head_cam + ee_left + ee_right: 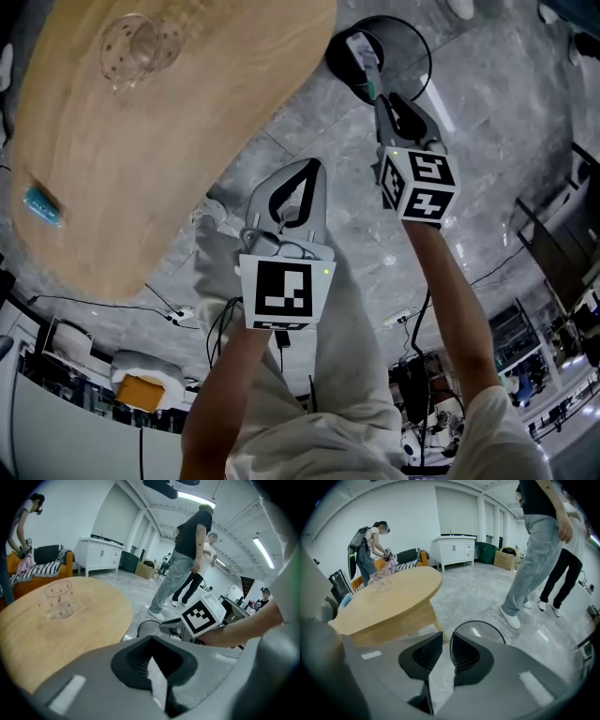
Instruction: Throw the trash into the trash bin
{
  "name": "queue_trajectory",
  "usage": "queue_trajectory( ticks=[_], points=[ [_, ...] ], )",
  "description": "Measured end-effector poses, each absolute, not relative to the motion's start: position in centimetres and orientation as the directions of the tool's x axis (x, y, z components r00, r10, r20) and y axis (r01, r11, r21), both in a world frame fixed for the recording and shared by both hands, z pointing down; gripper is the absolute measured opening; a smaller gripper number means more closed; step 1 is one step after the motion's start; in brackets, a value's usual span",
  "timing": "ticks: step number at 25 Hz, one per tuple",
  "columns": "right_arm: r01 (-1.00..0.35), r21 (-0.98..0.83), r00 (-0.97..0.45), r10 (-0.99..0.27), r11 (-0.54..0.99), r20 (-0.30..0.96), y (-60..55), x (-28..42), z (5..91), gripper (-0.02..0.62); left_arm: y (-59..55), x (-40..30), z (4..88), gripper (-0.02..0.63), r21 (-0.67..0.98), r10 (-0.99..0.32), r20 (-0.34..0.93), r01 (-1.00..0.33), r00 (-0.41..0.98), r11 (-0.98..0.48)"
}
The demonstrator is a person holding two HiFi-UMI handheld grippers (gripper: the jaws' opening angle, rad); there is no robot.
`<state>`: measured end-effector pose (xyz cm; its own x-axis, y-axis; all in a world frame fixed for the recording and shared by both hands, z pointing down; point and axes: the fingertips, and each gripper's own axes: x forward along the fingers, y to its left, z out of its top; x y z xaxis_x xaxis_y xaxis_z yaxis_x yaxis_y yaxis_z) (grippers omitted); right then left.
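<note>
Right gripper [446, 635], slightly spread and empty, hovers above the bin [342, 66]; white trash [363, 49] shows inside. Left gripper [150, 639] pressed together.

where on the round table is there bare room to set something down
Most of the wooden table is bare: the wide stretch between the clear cup and the small blue item at the rim, and the whole side toward the trash bin. Only those two spots are taken.

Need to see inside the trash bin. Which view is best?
Head view: it looks down into the trash bin, a white-and-green piece at its mouth. The right gripper view shows only its rim; the left gripper view, a sliver of rim.
</note>
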<state>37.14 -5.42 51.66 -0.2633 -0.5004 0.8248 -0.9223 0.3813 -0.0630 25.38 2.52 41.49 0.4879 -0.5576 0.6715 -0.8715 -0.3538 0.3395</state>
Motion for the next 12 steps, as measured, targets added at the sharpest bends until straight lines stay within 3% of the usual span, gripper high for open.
queue_trajectory(
  ticks=[12],
  points=[
    [-0.853,-0.083,-0.394,-0.532,0.515,0.749,-4.7,21.1,43.9,0.077,4.4,12.7,37.5,0.000,0.316,-0.650,0.642,-0.913,0.407,-0.259]
  ],
)
